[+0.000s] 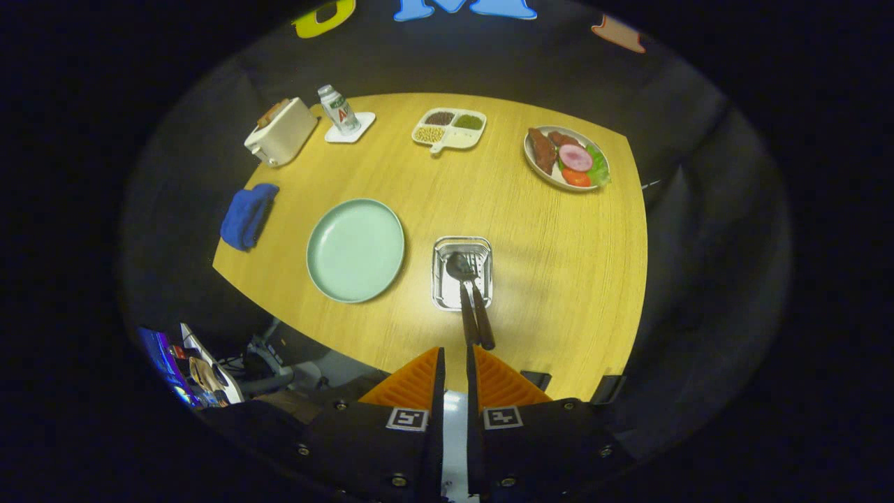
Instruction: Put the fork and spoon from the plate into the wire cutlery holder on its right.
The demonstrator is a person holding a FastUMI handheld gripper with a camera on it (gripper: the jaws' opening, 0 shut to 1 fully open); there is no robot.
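Two utensils, fork (477, 279) and spoon (459, 267), in holder (462, 273), just ahead of claw (455, 358).

Pale green plate (355, 250), blue cloth (248, 215) (wood-grain yellow table (559, 279)).

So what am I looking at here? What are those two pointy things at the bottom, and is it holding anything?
Those two pointy things are the fingers of a gripper, a grabbing tool that a person holds in a hand. A camera rides on it and looks forward along the fingers, so you see what the tool sees, from above a round wooden table.

The fingers are nearly closed, and nothing is between them. Just ahead of them stands a wire cutlery holder with a fork and a spoon already in it, handles sticking out toward the fingers. Beside it lies a green plate, now bare.

Farther off are a blue cloth, a toaster, a small bottle on a coaster, a divided dish of beans and a plate of food.
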